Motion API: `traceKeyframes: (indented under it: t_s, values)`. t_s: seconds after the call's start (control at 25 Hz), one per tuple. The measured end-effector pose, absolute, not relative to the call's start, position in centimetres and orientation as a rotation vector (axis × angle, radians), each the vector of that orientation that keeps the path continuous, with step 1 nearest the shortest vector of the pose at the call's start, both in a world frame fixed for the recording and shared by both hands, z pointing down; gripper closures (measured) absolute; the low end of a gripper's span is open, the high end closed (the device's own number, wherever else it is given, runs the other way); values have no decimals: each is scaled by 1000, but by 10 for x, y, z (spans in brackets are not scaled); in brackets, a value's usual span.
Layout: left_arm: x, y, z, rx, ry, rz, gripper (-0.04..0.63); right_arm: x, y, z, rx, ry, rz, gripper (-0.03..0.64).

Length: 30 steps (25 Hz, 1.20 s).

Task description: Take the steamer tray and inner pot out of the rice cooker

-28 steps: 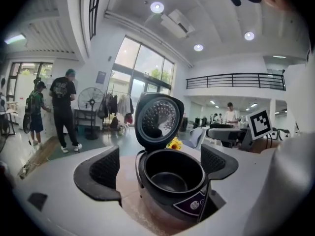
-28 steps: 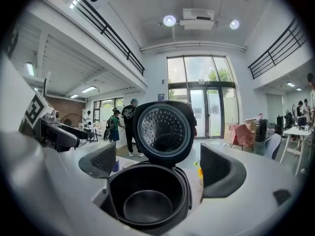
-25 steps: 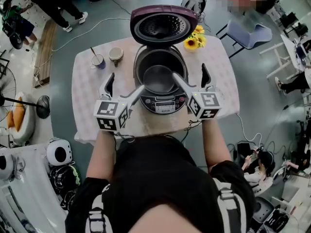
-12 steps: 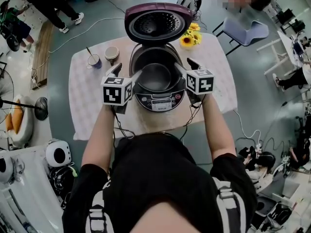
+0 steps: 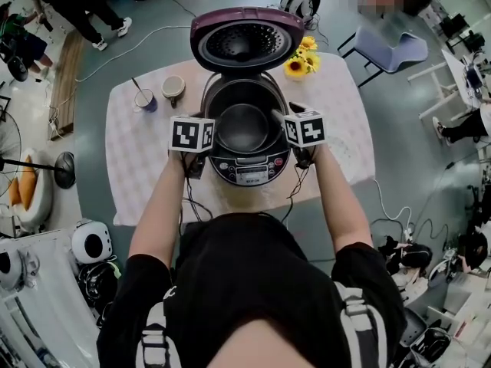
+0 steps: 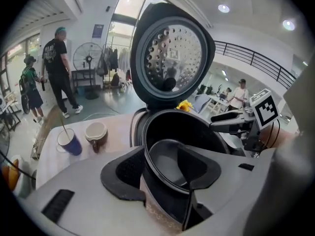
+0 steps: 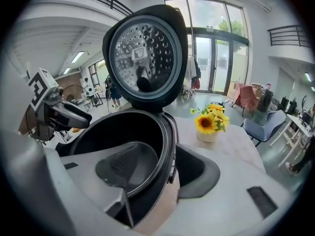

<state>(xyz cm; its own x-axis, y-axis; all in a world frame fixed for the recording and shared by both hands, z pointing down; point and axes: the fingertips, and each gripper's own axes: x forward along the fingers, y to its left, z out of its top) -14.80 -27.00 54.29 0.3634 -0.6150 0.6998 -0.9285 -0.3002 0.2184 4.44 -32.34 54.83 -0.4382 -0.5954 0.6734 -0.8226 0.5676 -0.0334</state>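
No legible text. Control panel (image 5: pixel 251 172) print, at six o'clock on the rice cooker (image 5: pixel 209 98), too small to read.

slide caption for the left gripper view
Left gripper, jaws just closing, straddles the open rice cooker's wall, one jaw inside, one outside

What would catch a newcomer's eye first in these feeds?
The rice cooker in the middle of the table, its lid standing wide open. Then the left gripper and right gripper, whose fingers have just been closing astride its rim, one inside, one outside. Sunflowers sit right of the lid.
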Motion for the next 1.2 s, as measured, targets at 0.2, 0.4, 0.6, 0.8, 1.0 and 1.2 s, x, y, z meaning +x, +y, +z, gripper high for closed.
traceKeyframes:
  t_s: [0.2,0.4,0.6,0.8,1.0,1.2]
  values:
    - [-146,-279,558,2003,-1306,730,385,45,-337,560,1102,-2165,498,389]
    - [-152,-287,562,1977,-1354,800,441,48,-344,569,1119,-2109,454,477]
    - [-157,-288,568,1939,-1408,893,511,47,-343,573,1107,-2037,400,483]
    - [-159,-294,567,1897,-1440,925,520,48,-348,574,1112,-2001,461,483]
    - [-159,-297,570,1868,-1454,929,531,46,-348,574,1111,-1945,323,485]
    - [-161,-294,566,1854,-1447,853,543,47,-344,571,1114,-1933,353,488]
